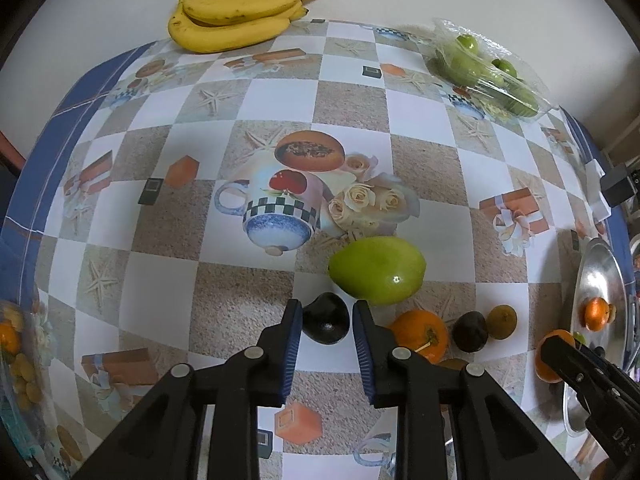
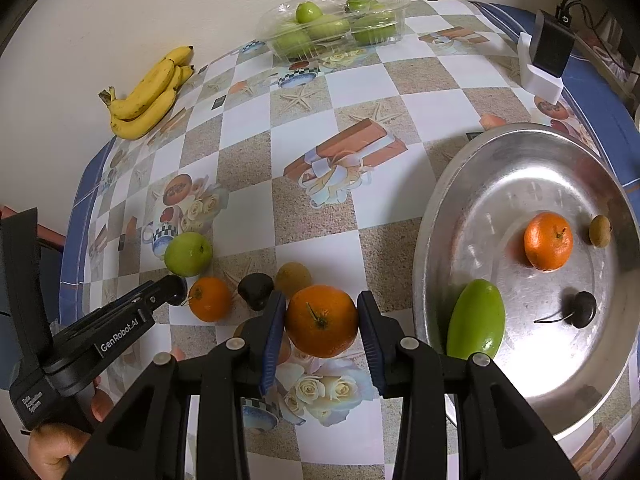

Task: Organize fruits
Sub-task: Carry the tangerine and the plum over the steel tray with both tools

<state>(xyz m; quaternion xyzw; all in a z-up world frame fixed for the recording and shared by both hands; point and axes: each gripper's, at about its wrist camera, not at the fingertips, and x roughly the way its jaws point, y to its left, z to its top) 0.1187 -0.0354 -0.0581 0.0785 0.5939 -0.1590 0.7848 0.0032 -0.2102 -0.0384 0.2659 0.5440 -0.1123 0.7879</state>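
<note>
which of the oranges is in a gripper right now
The orange clamped between the right gripper pads, beside the metal tray. One other orange sits loose in the tray; another rests on the tablecloth by the left gripper.

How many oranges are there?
3 oranges: one between the right fingers, one loose on the table, one in the metal tray. Another may sit at the left view's blurred edge.

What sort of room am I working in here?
Likely a home kitchen or dining corner: a table against a plain wall, covered by a printed checkered tablecloth, with bananas, a clear tub of green fruit and a metal tray.
</note>
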